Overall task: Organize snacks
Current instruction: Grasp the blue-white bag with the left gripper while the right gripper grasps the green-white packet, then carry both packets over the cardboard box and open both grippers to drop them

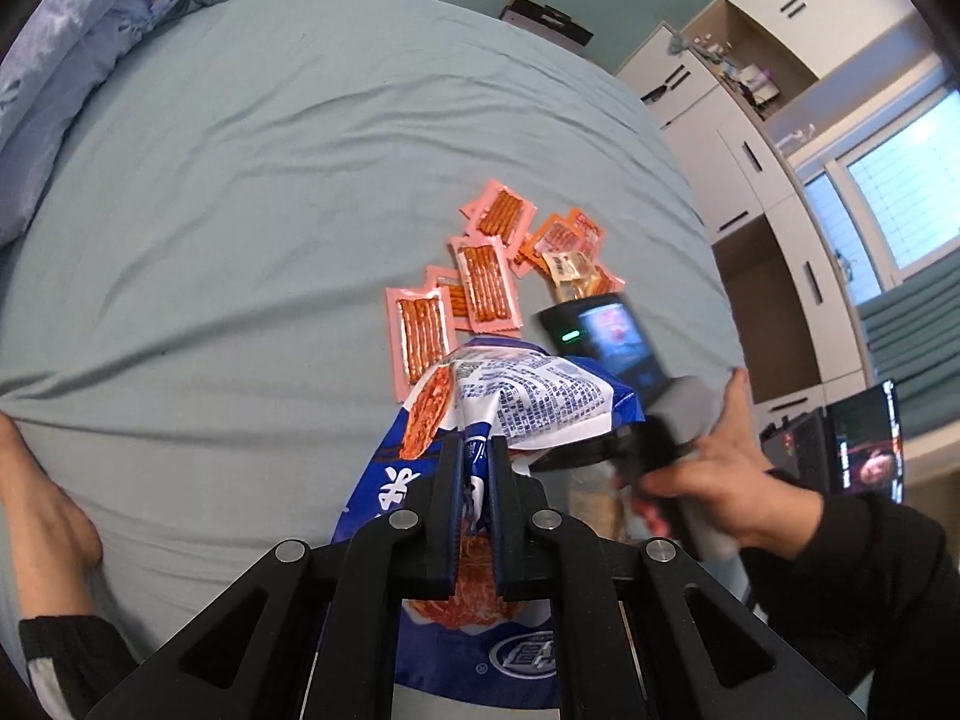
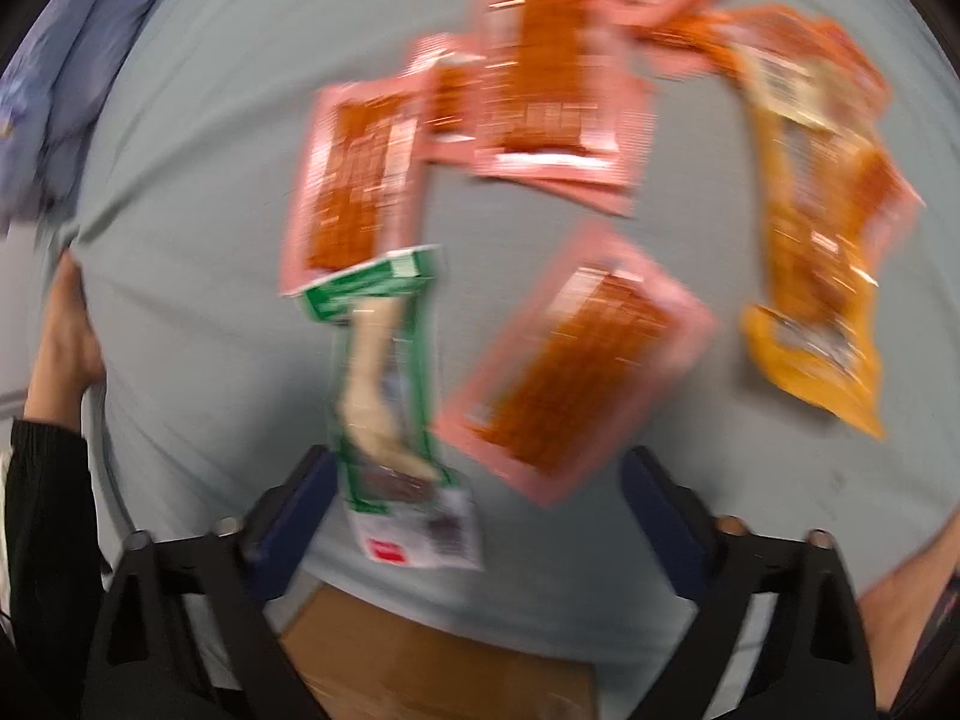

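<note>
Right wrist view is motion-blurred: print on the pink snack packets and green packet unreadable. Cardboard box cut off by bottom edge. Left view: blue snack bag partly hidden behind gripper fingers; right hand blurred.

Grey-blue bedsheet fills most of left wrist view, creased. Crumpled blue duvet at upper left. White cabinets along upper right, open shelf with small clutter. Bright window at right edge. Lit monitor lower right. Brown cardboard box at bottom centre of right wrist view, blurred.
</note>
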{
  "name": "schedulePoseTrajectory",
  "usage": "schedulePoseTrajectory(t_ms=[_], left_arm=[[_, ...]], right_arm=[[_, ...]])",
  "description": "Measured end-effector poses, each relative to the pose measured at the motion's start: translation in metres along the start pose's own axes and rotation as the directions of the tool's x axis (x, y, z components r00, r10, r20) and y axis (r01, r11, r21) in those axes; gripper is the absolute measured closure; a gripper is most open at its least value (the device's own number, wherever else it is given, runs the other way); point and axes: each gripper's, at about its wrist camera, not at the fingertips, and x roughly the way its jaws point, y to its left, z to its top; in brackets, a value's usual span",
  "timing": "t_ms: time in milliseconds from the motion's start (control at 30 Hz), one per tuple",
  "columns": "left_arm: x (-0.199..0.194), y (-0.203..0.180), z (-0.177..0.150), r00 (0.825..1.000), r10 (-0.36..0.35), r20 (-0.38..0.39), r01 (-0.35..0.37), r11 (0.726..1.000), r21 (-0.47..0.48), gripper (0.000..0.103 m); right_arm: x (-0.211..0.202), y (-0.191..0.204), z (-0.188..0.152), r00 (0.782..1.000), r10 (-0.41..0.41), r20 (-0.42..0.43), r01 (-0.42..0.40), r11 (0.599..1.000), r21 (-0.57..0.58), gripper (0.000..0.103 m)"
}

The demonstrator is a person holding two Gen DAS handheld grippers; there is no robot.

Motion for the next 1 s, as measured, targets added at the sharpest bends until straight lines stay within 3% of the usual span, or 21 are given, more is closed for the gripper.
schedulePoseTrajectory(t_ms=[133,267,333,433,500,733,1000], left_arm=[[-0.007,0.011,0.002,1.0,-0.002,0.022,0.002,1.0,-0.021,0.097],[-0.016,0.016,-0.001,0.999,-0.018,0.04,0.019,0.999,-0.038,0.097],[-0.019,0.015,-0.002,0.999,-0.012,0.046,0.014,0.999,-0.032,0.097],[-0.024,0.013,-0.006,0.998,-0.016,0.053,0.018,0.999,-0.031,0.097],[-0.028,0.009,-0.007,0.998,-0.018,0.061,0.019,1.0,-0.025,0.097],[-0.043,-0.021,-0.016,0.996,-0.019,0.089,0.015,0.999,0.047,0.097],[-0.035,-0.095,-0.048,0.997,-0.071,0.019,0.065,0.976,0.206,0.097]], right_arm=[[0.03,0.03,0.009,0.999,-0.032,-0.043,0.029,0.998,-0.062,0.047],[0.043,0.052,0.01,0.997,-0.073,-0.022,0.069,0.989,-0.129,0.051],[0.046,0.064,0.007,0.995,-0.101,-0.009,0.098,0.981,-0.17,0.062],[0.046,0.067,-0.001,0.997,-0.072,-0.024,0.068,0.988,-0.139,0.074],[0.04,0.063,-0.005,0.999,-0.047,-0.021,0.044,0.992,-0.118,0.075],[-0.029,0.033,-0.04,0.988,0.037,0.147,-0.034,0.999,-0.02,0.076],[-0.16,-0.025,-0.106,0.923,0.102,0.371,-0.129,0.991,0.048,0.076]])
